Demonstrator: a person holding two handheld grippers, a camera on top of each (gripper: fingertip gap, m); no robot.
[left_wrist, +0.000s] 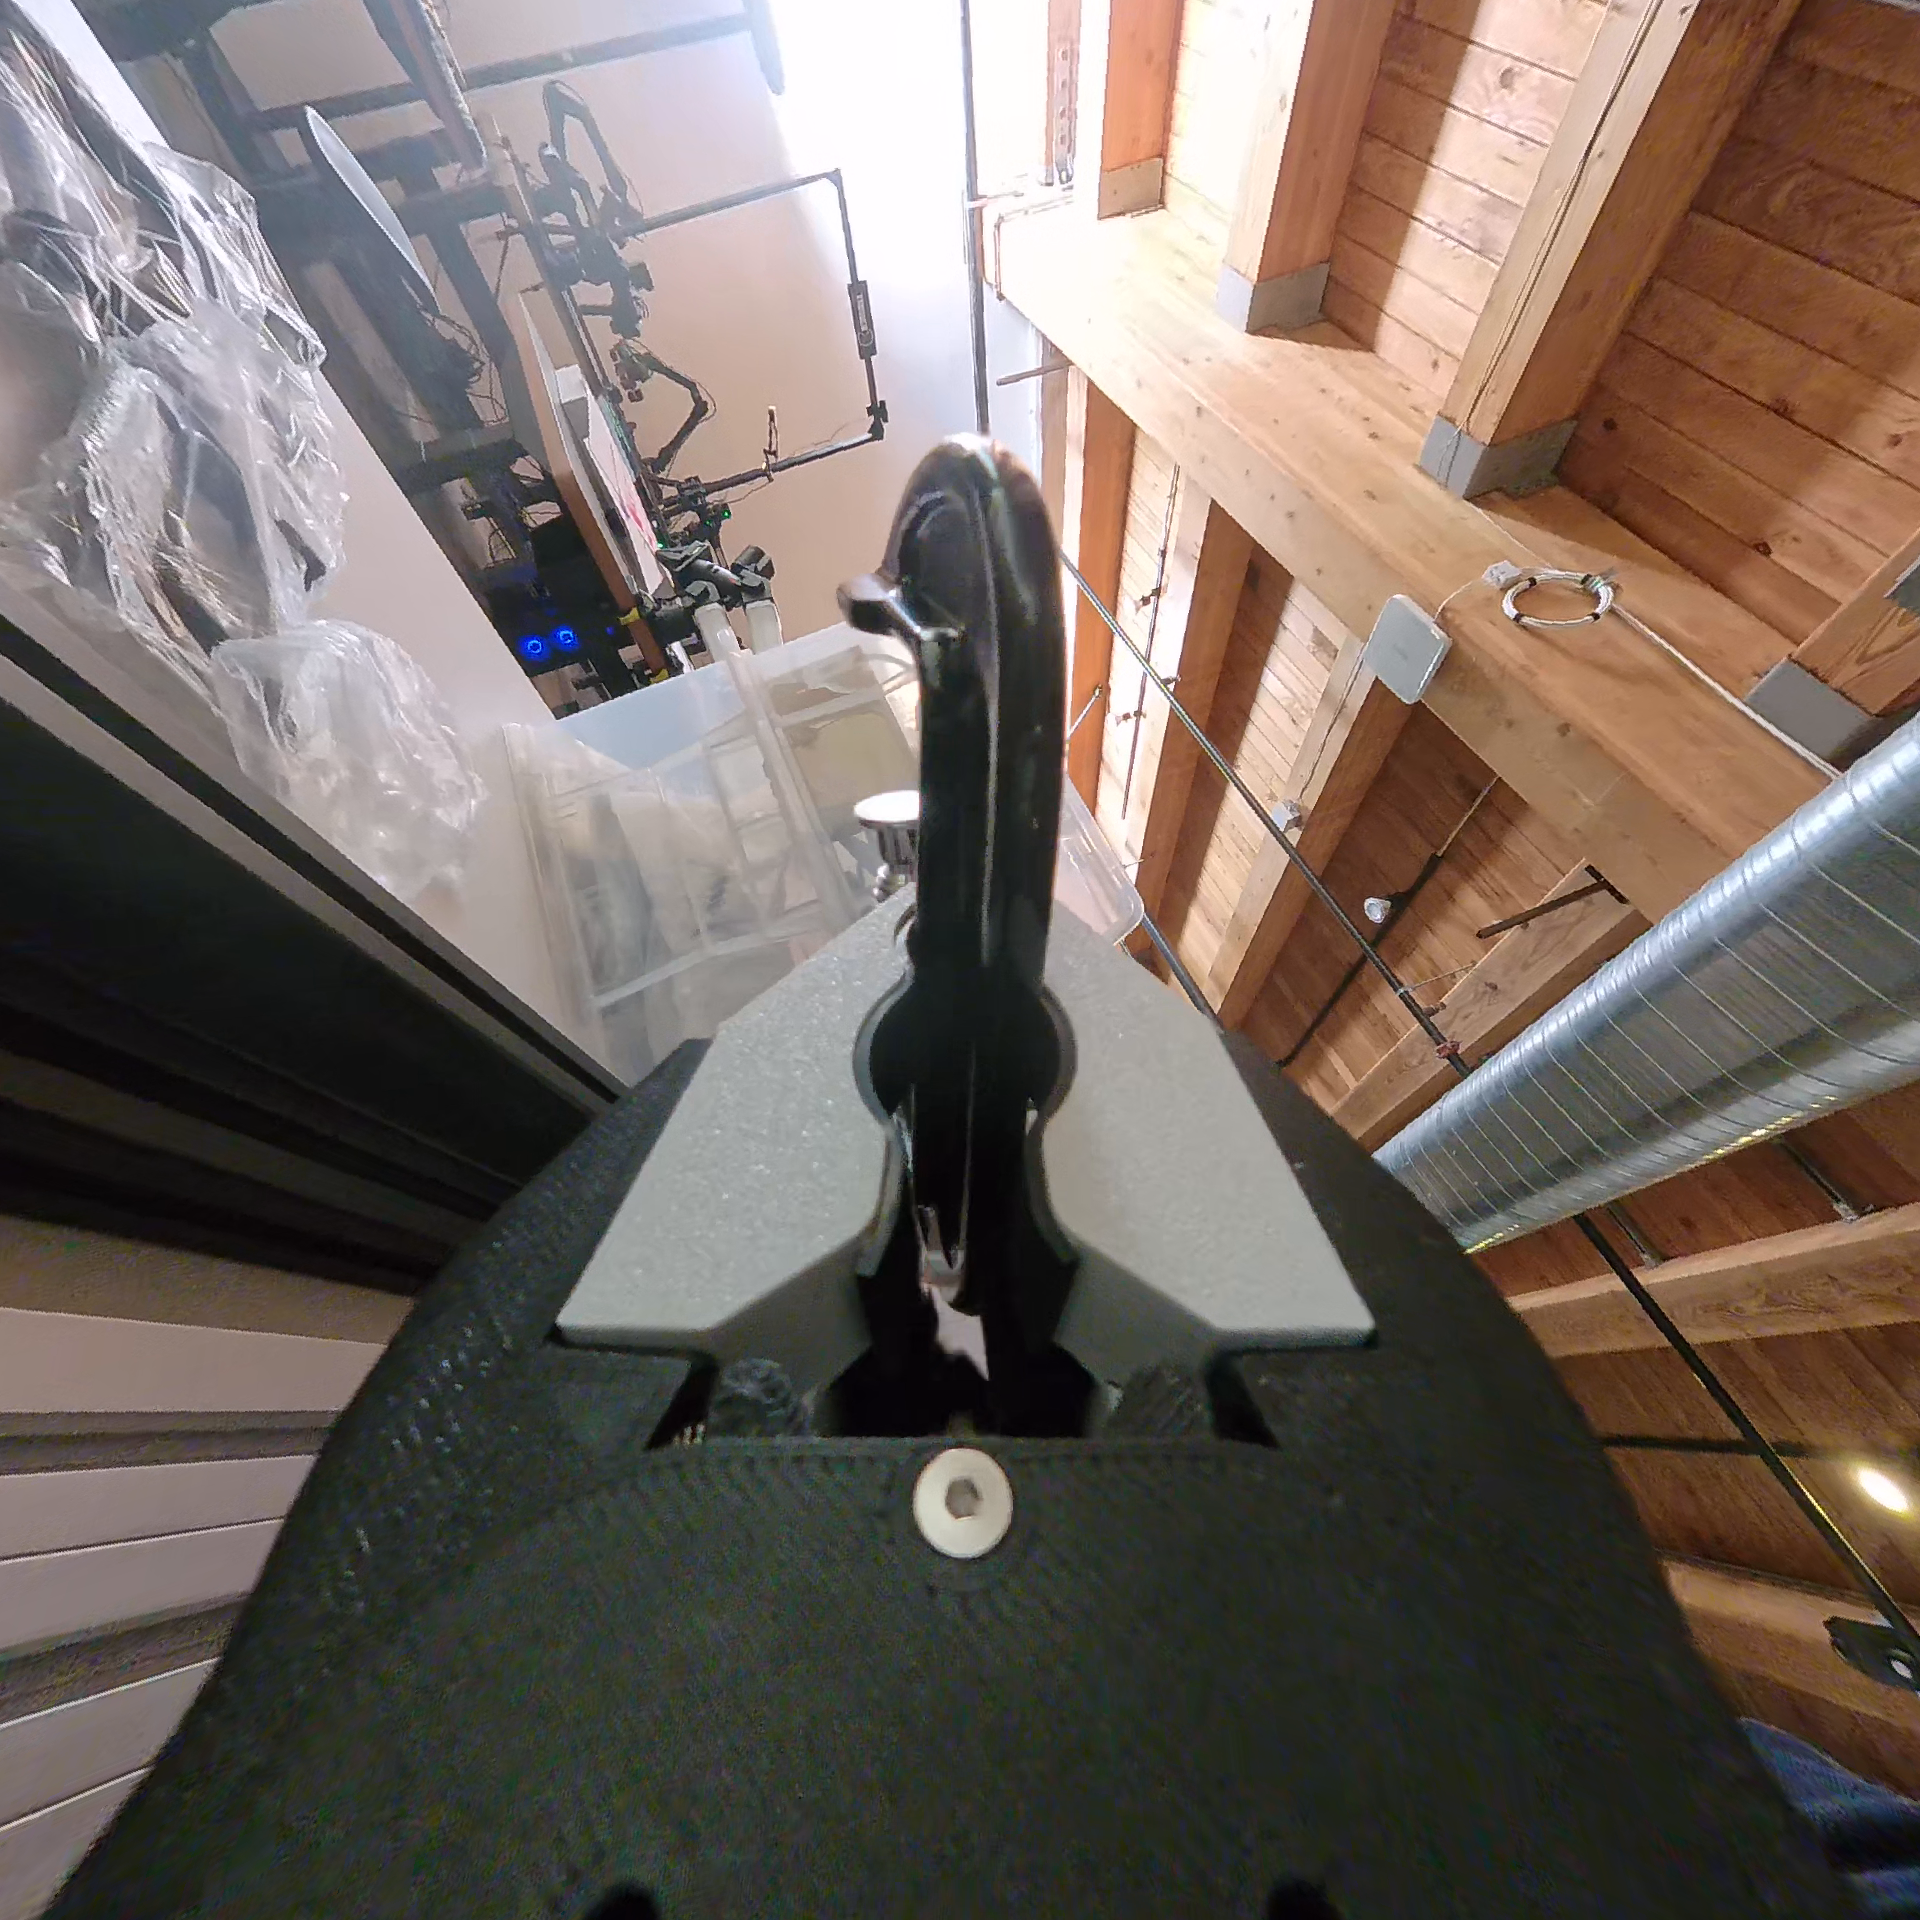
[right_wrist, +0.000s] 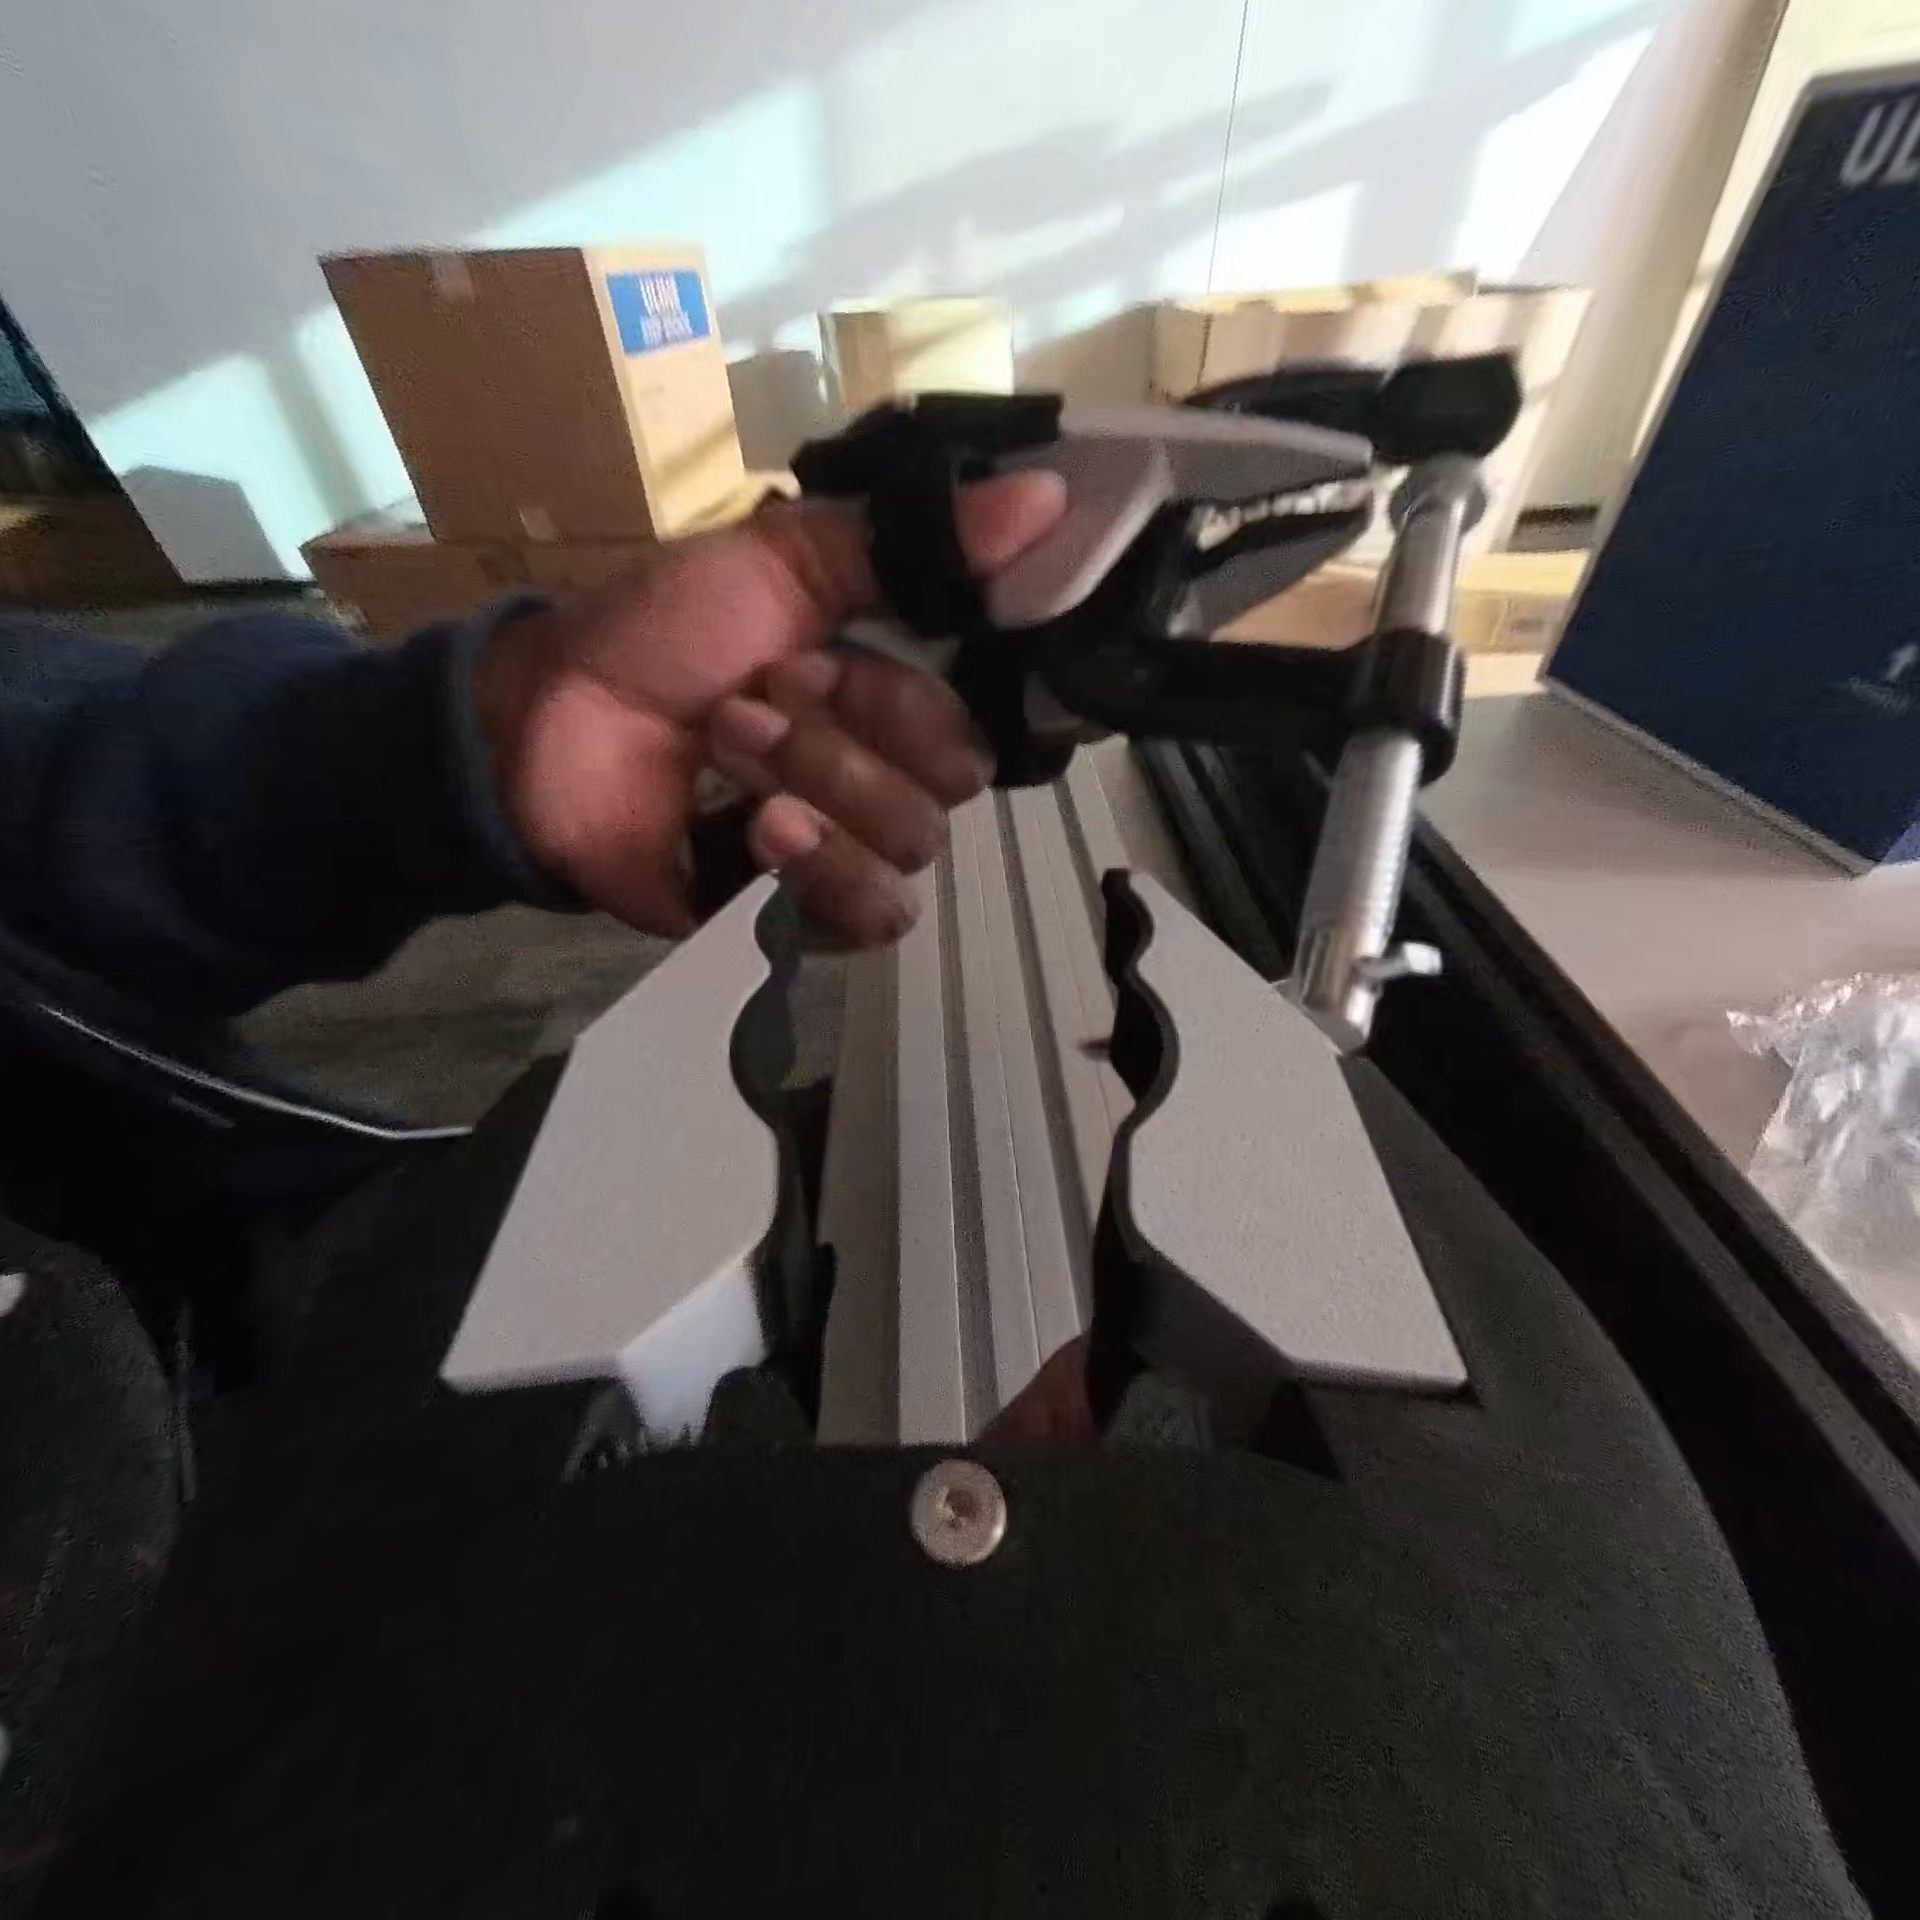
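Right gripper (right_wrist: 956, 935): fingers spread, grey rail (right_wrist: 977, 1143) lying between them; contact with rail cannot be told. Beyond it, hand (right_wrist: 727, 707) seen gripping left gripper (left_wrist: 982, 997), fingers clenched on black handle of clamp (left_wrist: 977, 644), handle pointed at ceiling beams (left_wrist: 1351, 468). Clamp's steel bar seen at desk (right_wrist: 1621, 862) edge, right of centre. Plastic wrap (right_wrist: 1849, 1091) at right edge. Boxes (right_wrist: 520, 395) well apart, upper left.

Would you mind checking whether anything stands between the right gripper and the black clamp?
Partly: a person's hand sits ahead-left, before the black clamp. The grey rail runs between the right gripper's open fingers toward it.
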